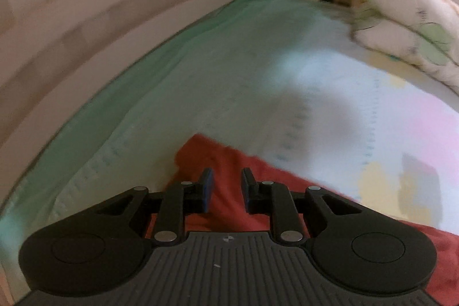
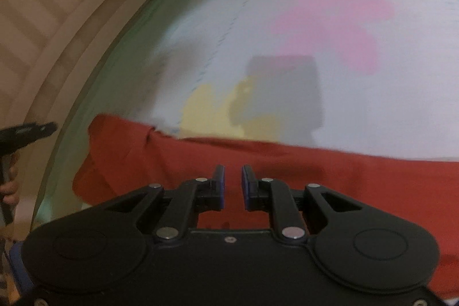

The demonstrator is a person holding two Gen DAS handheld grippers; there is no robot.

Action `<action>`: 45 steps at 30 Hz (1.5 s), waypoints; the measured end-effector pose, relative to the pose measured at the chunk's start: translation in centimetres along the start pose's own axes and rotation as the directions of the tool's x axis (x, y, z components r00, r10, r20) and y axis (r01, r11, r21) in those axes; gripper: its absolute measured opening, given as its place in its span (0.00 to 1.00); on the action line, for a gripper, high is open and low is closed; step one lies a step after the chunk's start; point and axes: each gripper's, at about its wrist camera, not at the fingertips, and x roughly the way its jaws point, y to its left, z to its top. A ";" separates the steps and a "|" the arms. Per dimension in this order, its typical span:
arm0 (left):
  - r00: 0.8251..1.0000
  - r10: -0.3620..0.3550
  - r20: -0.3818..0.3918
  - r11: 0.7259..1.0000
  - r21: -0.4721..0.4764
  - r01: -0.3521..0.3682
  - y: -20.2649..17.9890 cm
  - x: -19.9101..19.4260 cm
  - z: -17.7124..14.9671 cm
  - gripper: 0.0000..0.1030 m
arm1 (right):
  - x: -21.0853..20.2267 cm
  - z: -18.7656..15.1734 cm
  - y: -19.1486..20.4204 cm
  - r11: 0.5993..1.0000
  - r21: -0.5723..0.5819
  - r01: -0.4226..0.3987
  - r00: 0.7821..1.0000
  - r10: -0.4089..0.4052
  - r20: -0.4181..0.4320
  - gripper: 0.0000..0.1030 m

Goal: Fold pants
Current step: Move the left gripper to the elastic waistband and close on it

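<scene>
Both the left tool (image 1: pixel 226 179) and right tool (image 2: pixel 231 177) hover narrowly parted, empty, above red pants (image 2: pixel 287 177) on a bed (image 2: pixel 287 33); closing blind could pinch the sheet too.

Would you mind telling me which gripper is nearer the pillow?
Left, probably. The left gripper has the pillow ahead to its right; the right gripper sees it farther off.

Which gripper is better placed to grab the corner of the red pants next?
Probably the left gripper: it is open, with the pants' corner just ahead of it. The right gripper sits over mid-fabric, farther from that corner.
</scene>
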 end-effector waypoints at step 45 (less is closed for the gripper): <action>0.987 -0.119 -0.112 0.884 -0.465 0.054 8.9 9.6 -3.5 0.39 | 10.7 -4.8 5.3 0.969 -0.246 -0.020 0.987 -0.020 -0.161 0.34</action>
